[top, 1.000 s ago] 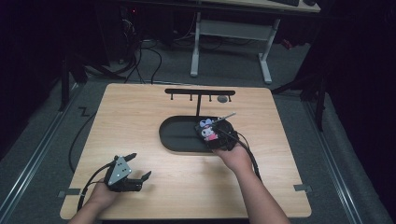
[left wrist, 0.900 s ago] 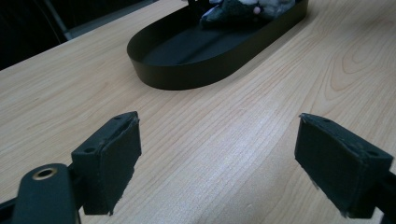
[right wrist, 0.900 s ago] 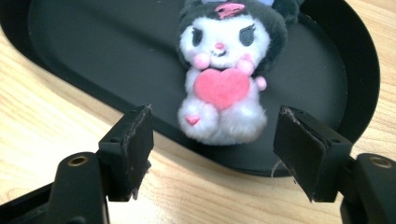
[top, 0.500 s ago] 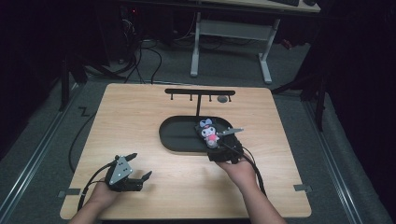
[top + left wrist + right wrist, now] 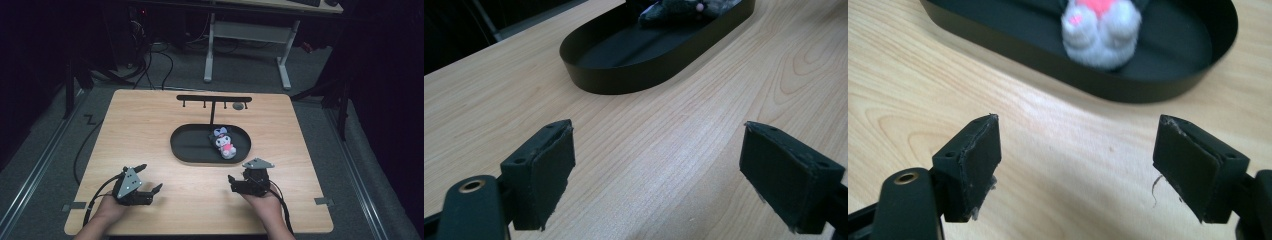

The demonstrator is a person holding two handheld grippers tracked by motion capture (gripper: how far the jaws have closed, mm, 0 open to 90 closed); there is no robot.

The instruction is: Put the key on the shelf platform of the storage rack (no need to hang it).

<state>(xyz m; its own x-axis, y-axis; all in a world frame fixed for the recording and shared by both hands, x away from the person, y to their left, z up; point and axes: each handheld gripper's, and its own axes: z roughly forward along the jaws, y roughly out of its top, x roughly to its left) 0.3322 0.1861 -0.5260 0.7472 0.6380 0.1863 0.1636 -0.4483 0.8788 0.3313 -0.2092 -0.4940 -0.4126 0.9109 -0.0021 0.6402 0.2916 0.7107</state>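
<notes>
On the worktop (image 5: 150,130), we find the plush toy (image 5: 223,142) lying in the right half of the black oval tray (image 5: 187,145), its head toward the far edge and its feet toward us. Its long axis runs roughly front to back, slightly slanted, across the tray's long axis.

We note that the right gripper (image 5: 233,182) sits just in front of the tray's right end, near the toy, with the tray wall between them. Its jaws are released and have just been opening; in the right gripper view, nothing stands between the pads (image 5: 979,160), and the toy's white feet (image 5: 1102,35) lie straight ahead beyond the rim. The left gripper (image 5: 150,180) rests well apart at the near-left of the worktop, jaws also spread and empty, with the tray (image 5: 649,55) ahead of it. The right hand is therefore the nearer one for any further handling.

Compared with a second ago, the right gripper was over the tray at the toy; it has now withdrawn toward us and the toy remains in the tray. We judge the placement complete. The left gripper has not shifted.
</notes>
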